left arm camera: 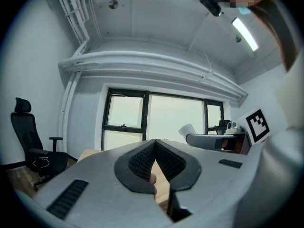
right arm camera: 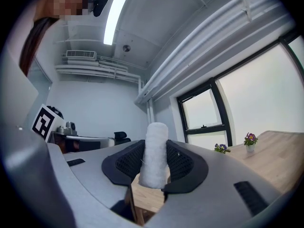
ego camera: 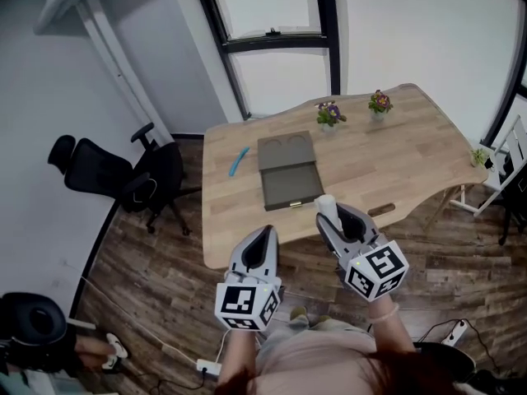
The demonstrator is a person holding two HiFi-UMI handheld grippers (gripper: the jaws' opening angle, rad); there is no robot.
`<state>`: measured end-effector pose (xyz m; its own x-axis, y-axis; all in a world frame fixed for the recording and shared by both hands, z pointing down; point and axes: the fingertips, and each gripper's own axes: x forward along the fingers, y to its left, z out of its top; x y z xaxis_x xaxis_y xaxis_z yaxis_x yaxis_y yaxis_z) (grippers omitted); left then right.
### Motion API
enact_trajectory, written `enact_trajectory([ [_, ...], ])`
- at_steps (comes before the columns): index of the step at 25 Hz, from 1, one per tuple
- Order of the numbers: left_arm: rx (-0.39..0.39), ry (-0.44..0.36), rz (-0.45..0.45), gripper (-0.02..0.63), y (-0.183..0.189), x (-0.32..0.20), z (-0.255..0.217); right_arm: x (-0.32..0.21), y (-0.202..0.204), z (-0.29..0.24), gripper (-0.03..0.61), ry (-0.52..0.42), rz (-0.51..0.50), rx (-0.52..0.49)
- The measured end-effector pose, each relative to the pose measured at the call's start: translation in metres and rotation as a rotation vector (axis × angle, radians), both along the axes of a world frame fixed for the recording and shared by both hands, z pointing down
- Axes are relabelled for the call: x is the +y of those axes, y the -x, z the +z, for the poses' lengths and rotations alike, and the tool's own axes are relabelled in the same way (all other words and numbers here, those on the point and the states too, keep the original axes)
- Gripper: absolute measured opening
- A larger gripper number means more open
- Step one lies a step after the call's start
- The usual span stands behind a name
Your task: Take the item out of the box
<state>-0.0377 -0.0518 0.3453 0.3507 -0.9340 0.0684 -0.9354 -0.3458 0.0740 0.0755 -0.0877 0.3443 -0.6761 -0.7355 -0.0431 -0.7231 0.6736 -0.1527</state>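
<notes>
White fuzzy cylindrical roll (right arm camera: 155, 151): was grasped upright in my right gripper (ego camera: 332, 220), apparently to carry it clear of the open olive box (ego camera: 288, 171) at eleven o'clock. Left gripper (left arm camera: 155, 146) was clenched, empty.

The roll (right arm camera: 155, 167) is a white, fuzzy cylinder. It stands upright, clamped between the jaws of the right gripper (right arm camera: 154, 145), apart from the box (ego camera: 288, 174). The box is flat, olive-grey and open, with its lid folded back. It lies on the table (ego camera: 412, 138).

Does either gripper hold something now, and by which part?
The right gripper holds a white roll by its lower half, sides pinched; the left gripper is shut, empty.
</notes>
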Motion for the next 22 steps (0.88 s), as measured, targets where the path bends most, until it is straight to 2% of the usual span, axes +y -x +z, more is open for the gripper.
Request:
enact_trajectory([
  [14, -0.008, 0.016, -0.032, 0.0, -0.04, 0.003, -0.004, 0.013, -0.037, -0.006, 0.132, -0.021, -0.02, -0.012],
  [22, -0.018, 0.041, -0.033, 0.0, -0.044, -0.005, 0.003, 0.011, -0.042, 0.004, 0.132, -0.017, -0.005, 0.017],
])
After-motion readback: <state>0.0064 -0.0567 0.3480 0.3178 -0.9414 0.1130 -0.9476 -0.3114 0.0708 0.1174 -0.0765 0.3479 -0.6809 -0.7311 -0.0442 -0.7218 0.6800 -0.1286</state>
